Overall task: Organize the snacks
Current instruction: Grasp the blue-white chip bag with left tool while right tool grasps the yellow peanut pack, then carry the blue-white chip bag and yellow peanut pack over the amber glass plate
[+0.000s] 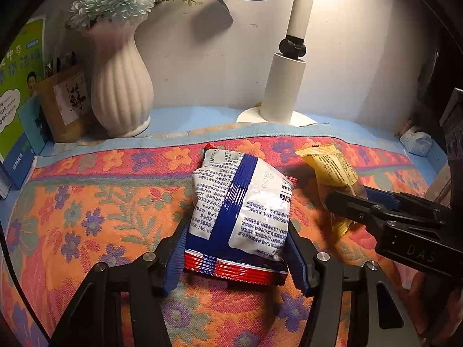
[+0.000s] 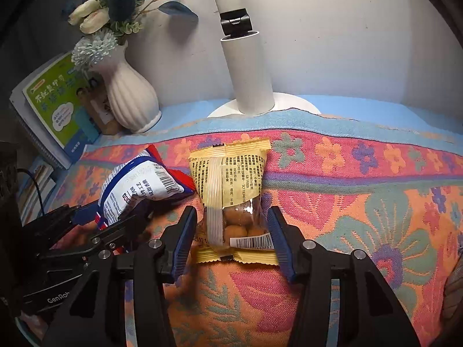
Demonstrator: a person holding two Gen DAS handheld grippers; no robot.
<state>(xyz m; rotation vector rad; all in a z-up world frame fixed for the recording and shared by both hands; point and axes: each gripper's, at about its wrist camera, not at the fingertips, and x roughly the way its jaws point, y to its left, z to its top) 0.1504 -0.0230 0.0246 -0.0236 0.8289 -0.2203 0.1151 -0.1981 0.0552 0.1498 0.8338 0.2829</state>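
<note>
A: Left wrist view?

B: The left gripper (image 1: 235, 248) has its blue pads pressed against both sides of the white-and-blue snack bag (image 1: 241, 205), which lies on the floral cloth (image 1: 86, 202).

A: Right wrist view?

B: The right gripper (image 2: 233, 238) straddles the yellow snack packet (image 2: 231, 190), its jaws half closed, pads at the packet's edges; whether they pinch it I cannot tell. It lies just beside the bag.
</note>
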